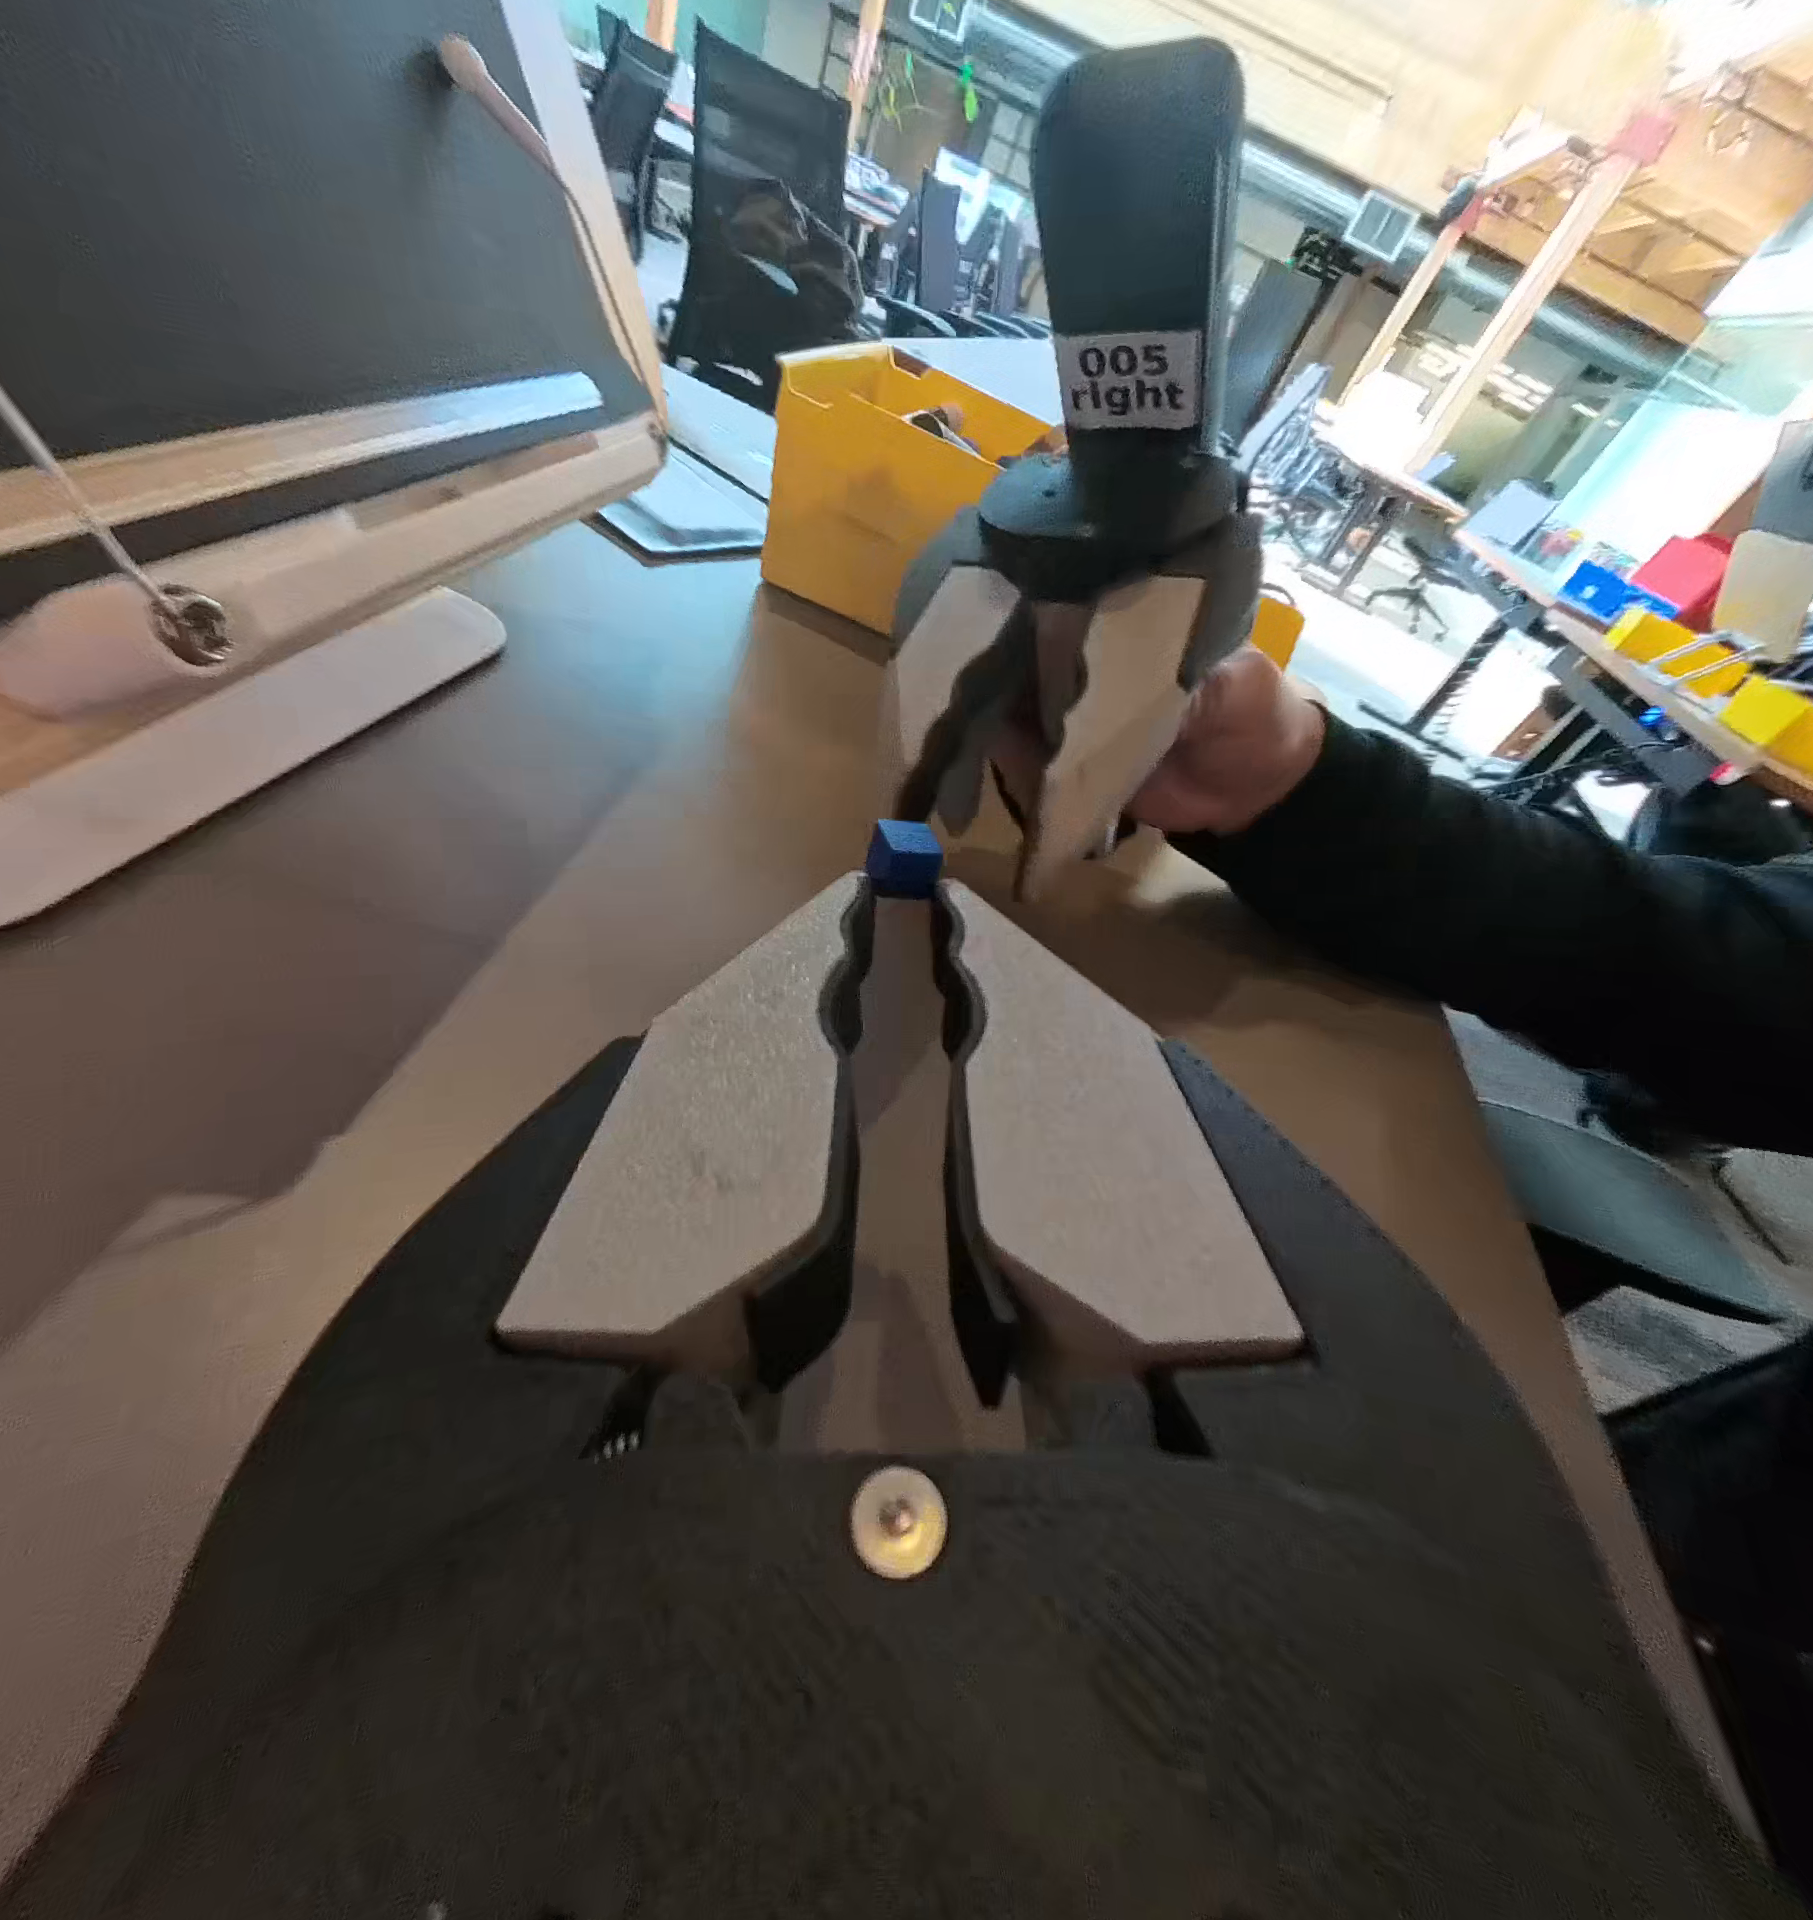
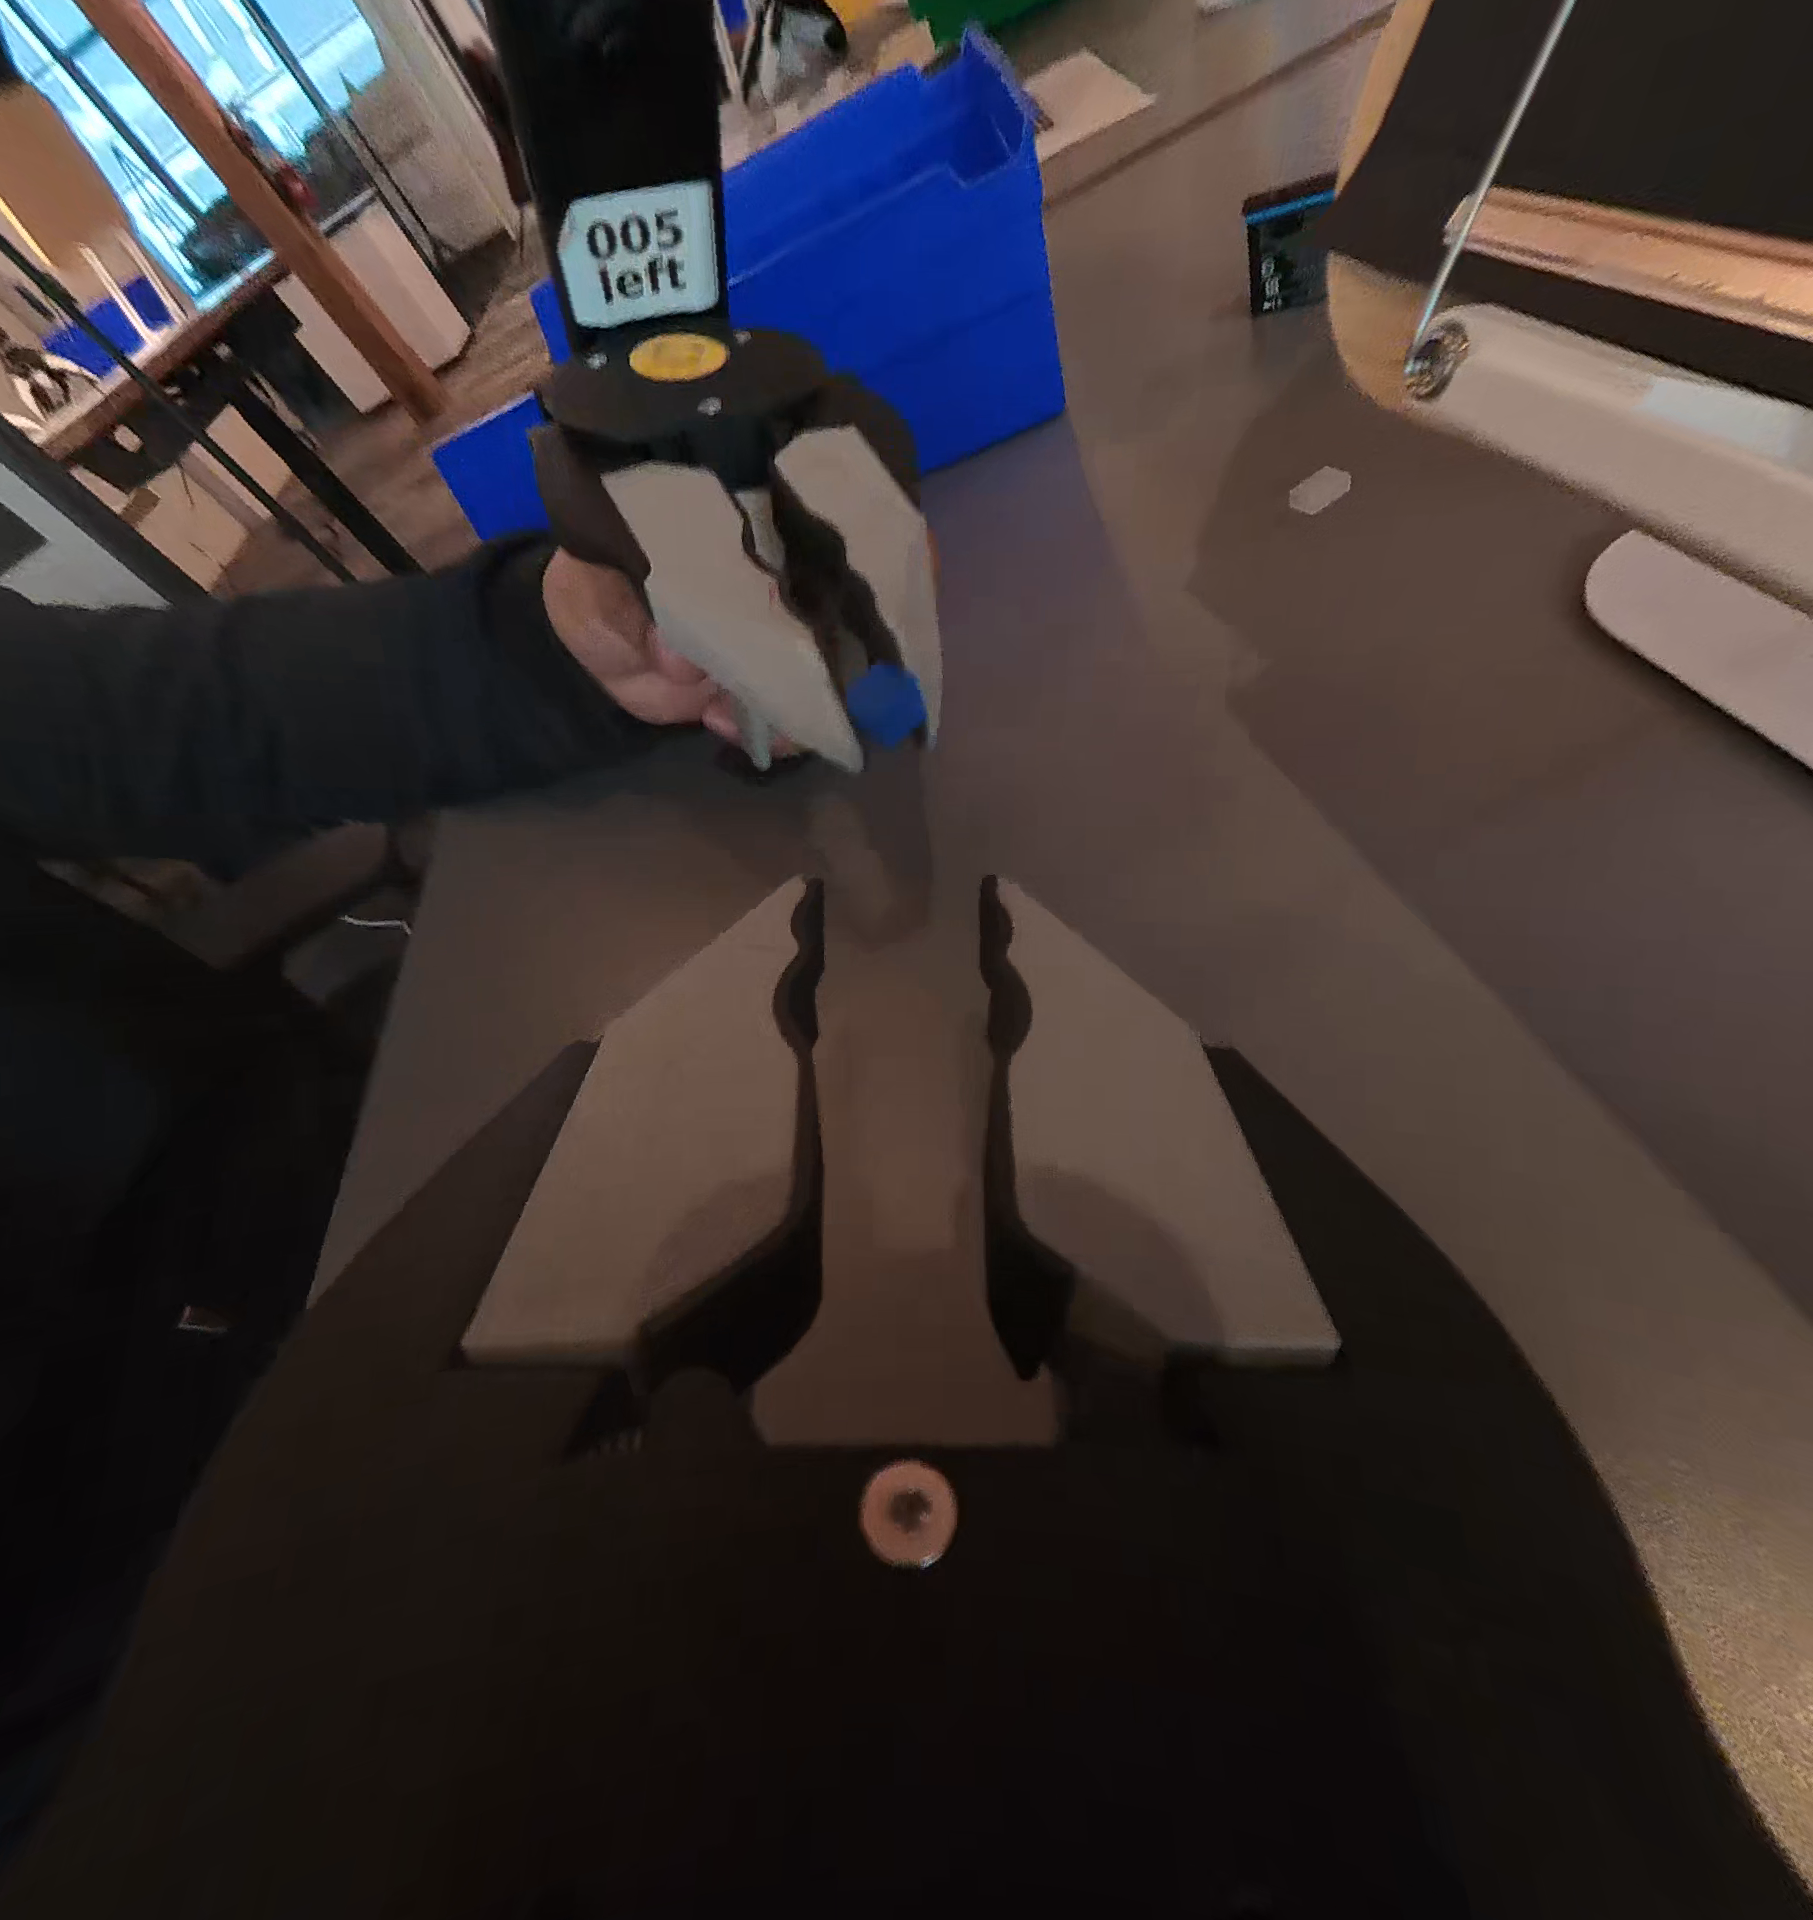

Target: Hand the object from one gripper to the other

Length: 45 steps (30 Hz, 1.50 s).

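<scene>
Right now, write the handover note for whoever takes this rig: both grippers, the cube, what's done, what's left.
Left gripper: shut on the blue cube, pinched at the fingertips, held above the brown table.
Right gripper: open, empty, facing the left one with a gap between them.
Done: cube picked up by the left.
Left: bring the right gripper's open fingers around the cube, close, then release the left.

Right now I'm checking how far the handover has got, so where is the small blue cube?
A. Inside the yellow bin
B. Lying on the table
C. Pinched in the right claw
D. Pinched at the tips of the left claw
D: the blue cube sits between the tips of the left claw, while the right claw is open and empty.
</scene>
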Available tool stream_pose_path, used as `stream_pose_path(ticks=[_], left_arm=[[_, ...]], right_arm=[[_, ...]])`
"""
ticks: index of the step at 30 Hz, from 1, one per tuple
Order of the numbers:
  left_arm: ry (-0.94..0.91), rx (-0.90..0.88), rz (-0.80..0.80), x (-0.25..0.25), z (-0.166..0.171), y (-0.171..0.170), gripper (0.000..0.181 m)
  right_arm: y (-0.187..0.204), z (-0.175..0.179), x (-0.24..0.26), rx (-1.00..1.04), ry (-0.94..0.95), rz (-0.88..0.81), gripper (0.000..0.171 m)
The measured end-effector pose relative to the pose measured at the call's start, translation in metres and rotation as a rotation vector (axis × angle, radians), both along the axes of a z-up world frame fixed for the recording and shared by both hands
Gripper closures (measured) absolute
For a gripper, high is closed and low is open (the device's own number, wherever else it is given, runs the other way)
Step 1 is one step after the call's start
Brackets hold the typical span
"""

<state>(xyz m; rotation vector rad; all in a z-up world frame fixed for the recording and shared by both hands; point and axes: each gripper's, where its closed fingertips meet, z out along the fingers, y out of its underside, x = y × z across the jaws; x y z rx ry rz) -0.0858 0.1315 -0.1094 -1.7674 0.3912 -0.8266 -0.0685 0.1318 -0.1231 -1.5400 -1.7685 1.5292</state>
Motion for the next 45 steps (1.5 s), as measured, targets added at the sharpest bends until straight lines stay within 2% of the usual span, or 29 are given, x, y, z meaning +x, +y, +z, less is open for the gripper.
stream_pose_path(ticks=[4,8,10,14,21,25,30,33,39,45], left_arm=[[0.217,0.066,0.062,-0.008,-0.01,0.005,0.173],[0.541,0.24,0.102,0.002,-0.017,0.005,0.173],[0.638,0.309,0.105,0.01,-0.017,0.003,0.173],[0.714,0.382,0.114,0.018,-0.012,0.0,0.173],[0.888,0.44,0.135,0.017,-0.022,0.001,0.173],[0.81,0.364,0.111,0.016,-0.026,0.0,0.161],[0.47,0.134,0.03,0.016,-0.028,-0.003,0.149],[0.287,0.052,0.017,0.011,-0.02,-0.003,0.149],[0.011,-0.05,-0.057,0.016,-0.006,-0.008,0.149],[-0.027,-0.091,-0.059,0.015,-0.011,-0.007,0.159]], right_arm=[[-0.006,-0.001,-0.004,-0.066,-0.018,0.002,0.143],[-0.003,0.004,-0.007,-0.155,0.008,-0.024,0.142],[-0.003,0.006,-0.008,-0.187,0.009,-0.028,0.143],[-0.006,0.004,-0.008,-0.162,0.003,-0.01,0.143],[-0.013,-0.003,-0.007,-0.052,-0.004,0.015,0.161],[-0.001,-0.002,-0.009,0.188,0.039,-0.057,0.162],[0.015,0.005,-0.005,0.787,0.141,-0.149,0.162],[0.017,0.008,-0.006,1.131,0.178,-0.191,0.162],[0.01,-0.002,-0.014,1.375,0.181,-0.158,0.161],[0.0,0.002,-0.018,1.538,0.222,-0.158,0.161]])
